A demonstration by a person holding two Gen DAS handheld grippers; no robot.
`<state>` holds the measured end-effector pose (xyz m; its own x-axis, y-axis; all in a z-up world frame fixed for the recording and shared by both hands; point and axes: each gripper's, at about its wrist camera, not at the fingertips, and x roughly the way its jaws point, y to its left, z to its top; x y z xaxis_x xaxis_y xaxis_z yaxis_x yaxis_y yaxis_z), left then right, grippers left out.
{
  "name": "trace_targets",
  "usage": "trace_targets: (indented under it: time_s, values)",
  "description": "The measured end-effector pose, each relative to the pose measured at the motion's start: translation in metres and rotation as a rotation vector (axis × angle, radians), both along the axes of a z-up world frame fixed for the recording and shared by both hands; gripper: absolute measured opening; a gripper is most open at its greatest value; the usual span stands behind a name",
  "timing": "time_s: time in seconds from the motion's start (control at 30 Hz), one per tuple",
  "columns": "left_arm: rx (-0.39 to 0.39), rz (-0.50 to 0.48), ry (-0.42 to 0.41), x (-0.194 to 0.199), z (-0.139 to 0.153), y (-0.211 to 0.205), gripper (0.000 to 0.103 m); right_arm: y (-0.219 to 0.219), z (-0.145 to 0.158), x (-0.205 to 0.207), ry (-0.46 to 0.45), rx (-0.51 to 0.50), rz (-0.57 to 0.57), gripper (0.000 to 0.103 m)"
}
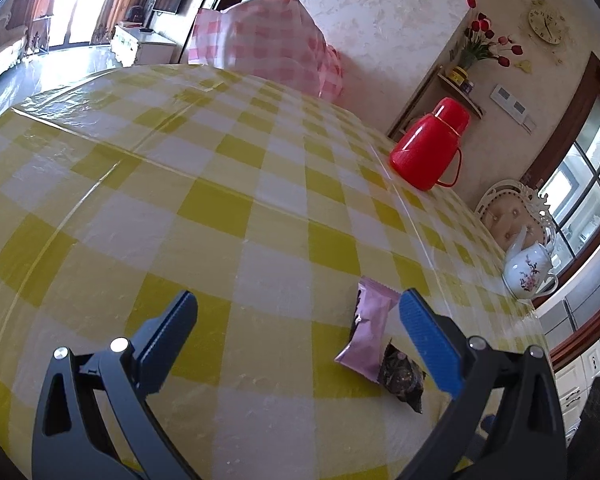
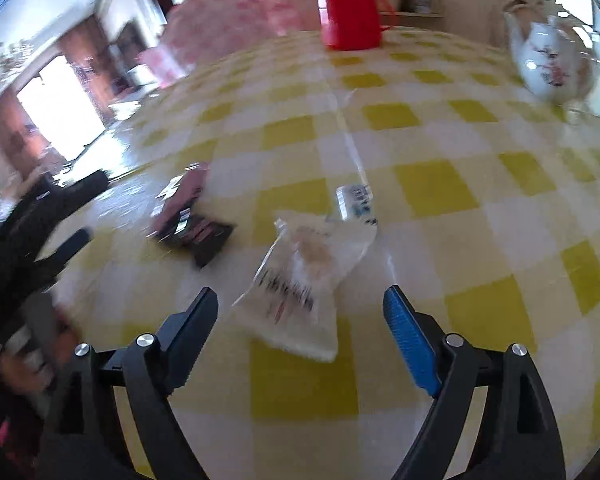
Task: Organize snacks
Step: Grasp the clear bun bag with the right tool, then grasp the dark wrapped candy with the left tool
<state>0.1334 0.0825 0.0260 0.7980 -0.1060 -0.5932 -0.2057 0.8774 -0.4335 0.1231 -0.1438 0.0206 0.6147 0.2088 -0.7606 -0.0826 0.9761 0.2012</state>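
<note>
Your right gripper (image 2: 300,320) hangs wide over a clear packet (image 2: 300,280) on the table (image 2: 440,184), empty; your left gripper (image 1: 300,340) is likewise agape, beside a pink packet (image 1: 370,328). Step: probably gathering. Next, lower, close squarely.

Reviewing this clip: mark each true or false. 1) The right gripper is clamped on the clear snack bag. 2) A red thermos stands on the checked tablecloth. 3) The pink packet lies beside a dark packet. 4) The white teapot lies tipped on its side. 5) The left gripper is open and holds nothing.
1) False: the right gripper is open; the clear snack bag lies loose on the cloth.
2) True: red thermos, checked tablecloth.
3) True: pink packet, dark packet, touching.
4) False: the white teapot stands upright.
5) True: left gripper.
</note>
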Motion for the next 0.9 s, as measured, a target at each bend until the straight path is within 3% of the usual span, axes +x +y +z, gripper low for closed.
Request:
trace_targets:
  time_s: [0.27, 0.3, 0.33, 0.37, 0.43, 0.53, 0.63, 0.73, 0.8, 0.9]
  values:
    - [0.018, -0.026, 0.002, 0.001, 0.001, -0.006, 0.101, 0.020, -0.007, 0.016, -0.018, -0.160, -0.034, 0.074]
    - [0.023, -0.030, 0.003, 0.002, 0.001, -0.008, 0.101, 0.023, -0.006, 0.016, -0.026, -0.170, -0.007, 0.068]
    - [0.032, -0.037, 0.003, 0.002, 0.002, -0.009, 0.101, 0.024, -0.005, 0.014, -0.036, -0.173, 0.011, 0.051]
    - [0.039, -0.042, 0.001, 0.002, 0.002, -0.011, 0.101, 0.024, -0.004, 0.012, -0.048, -0.185, 0.026, 0.041]
    - [0.052, -0.058, 0.003, 0.003, 0.003, -0.015, 0.101, 0.020, -0.002, 0.003, -0.068, -0.228, 0.028, 0.040]
    - [0.065, -0.086, 0.015, 0.006, 0.003, -0.022, 0.101, 0.004, 0.003, -0.012, -0.072, -0.171, 0.019, 0.039]
    - [0.097, -0.207, 0.040, 0.005, 0.007, -0.046, 0.101, -0.018, 0.016, -0.031, -0.106, -0.090, -0.015, 0.039]
    - [0.219, -0.309, 0.039, 0.000, 0.008, -0.081, 0.101, -0.034, 0.025, -0.048, -0.135, -0.024, -0.034, 0.039]
    - [0.349, -0.358, 0.018, -0.005, 0.007, -0.104, 0.101, -0.042, 0.030, -0.057, -0.145, 0.019, -0.036, 0.040]
    - [0.430, -0.442, 0.005, -0.005, 0.006, -0.124, 0.101, -0.050, 0.038, -0.069, -0.161, 0.083, -0.039, 0.040]
